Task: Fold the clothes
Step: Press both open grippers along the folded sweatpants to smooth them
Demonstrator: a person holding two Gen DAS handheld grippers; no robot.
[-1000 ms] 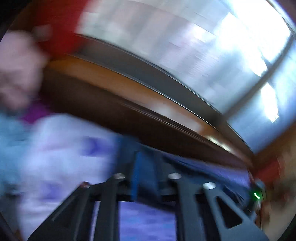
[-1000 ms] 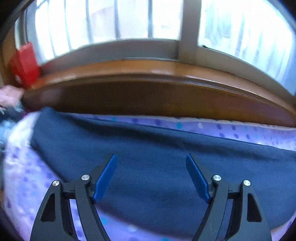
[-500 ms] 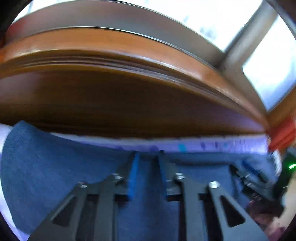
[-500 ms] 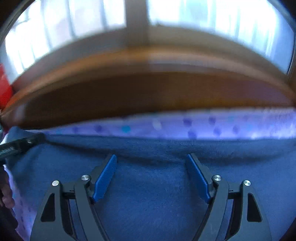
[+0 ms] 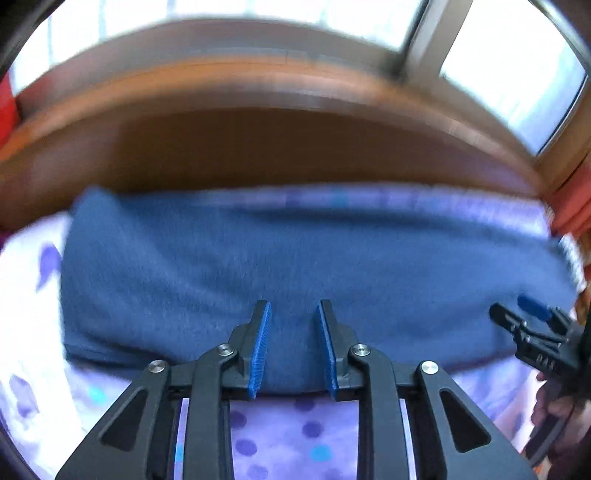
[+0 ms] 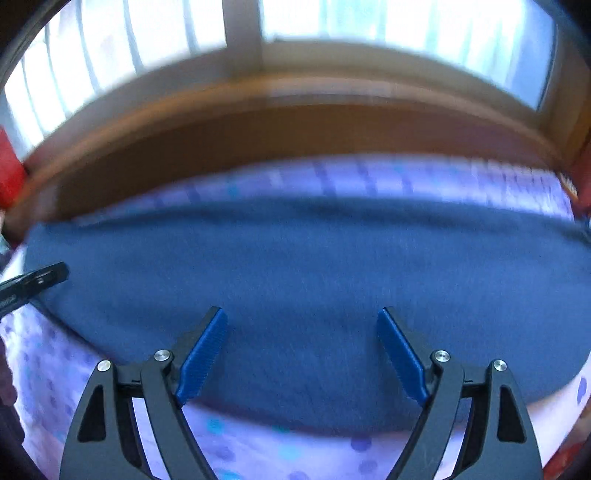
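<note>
**Both grippers over blue garment, nothing grasped**

Blue garment (image 5: 314, 258) lies flat on the bed sheet (image 5: 280, 435), white/lilac with purple and teal dots. It runs as a wide band across both views, its far edge near the wooden headboard (image 5: 258, 147), with a strip of sheet showing between them. The near edge looks like a folded, rounded hem. The left end of the garment has a squared corner, seen in the left wrist view.

Left gripper (image 5: 293, 343): pointing steeply down at the near edge of the garment. Jaws are narrow but parted and opening. Cloth shows behind the gap, but the blue pads (image 5: 260, 347) are not pressing on it. Released.

Right gripper (image 6: 301, 354): also angled down over the near half of the garment (image 6: 314, 266). Jaws are spread wide and still opening, with cloth visible between the pads (image 6: 201, 356), untouched. Released.

Cross-views: the right gripper (image 5: 532, 328) shows at the right edge of the left wrist view, over the right end of the garment, with the person's hand (image 5: 554, 410) below it. The left gripper's finger tip (image 6: 37, 282) pokes in at the left edge of the right wrist view, at the garment's left corner.

Background: window (image 6: 369, 33) above the headboard, bright and blown out. Something red (image 6: 9, 170) at the left end of the sill; can't tell what it is. Both frames are motion-blurred.
</note>
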